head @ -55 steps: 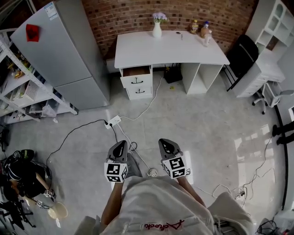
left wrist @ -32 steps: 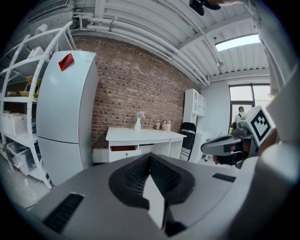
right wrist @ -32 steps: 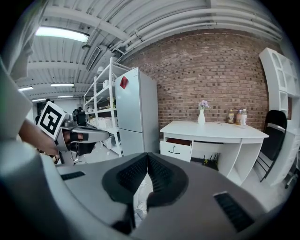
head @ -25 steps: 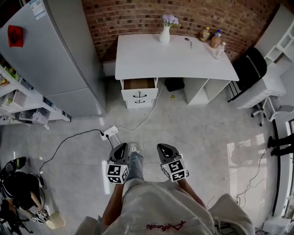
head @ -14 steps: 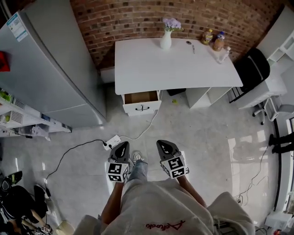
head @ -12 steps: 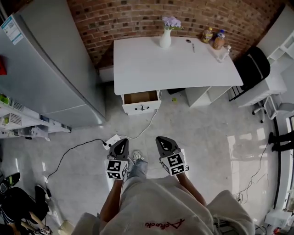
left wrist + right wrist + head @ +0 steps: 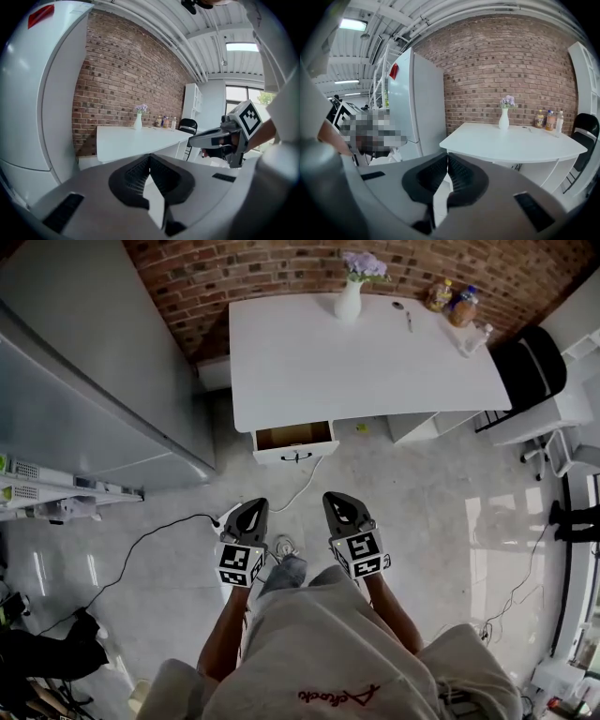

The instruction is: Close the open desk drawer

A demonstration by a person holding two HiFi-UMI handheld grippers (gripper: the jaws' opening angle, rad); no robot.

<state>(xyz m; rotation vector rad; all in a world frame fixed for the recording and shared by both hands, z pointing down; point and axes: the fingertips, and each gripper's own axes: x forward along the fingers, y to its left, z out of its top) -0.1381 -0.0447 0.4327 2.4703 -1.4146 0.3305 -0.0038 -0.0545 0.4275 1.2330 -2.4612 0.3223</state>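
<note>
The white desk (image 7: 356,352) stands against the brick wall, its top left drawer (image 7: 294,439) pulled out with a brown inside showing. My left gripper (image 7: 254,509) and right gripper (image 7: 336,500) are held side by side at waist height over the floor, a stretch short of the drawer. Both are shut with nothing between the jaws. In the left gripper view the desk (image 7: 136,140) shows ahead past the shut left gripper (image 7: 150,157), with the right gripper (image 7: 197,139) at the right. In the right gripper view the desk (image 7: 511,143) lies ahead of the shut right gripper (image 7: 448,157).
A tall grey fridge (image 7: 84,390) stands left of the desk. A power strip with a black and a white cable (image 7: 169,526) lies on the floor by my left gripper. A vase of flowers (image 7: 350,296) and bottles (image 7: 459,310) sit on the desk. A black chair (image 7: 534,367) stands at the right.
I have walked toward the desk: desk and open drawer are nearer and larger than before. Both grippers came along with me, still shut and side by side.
</note>
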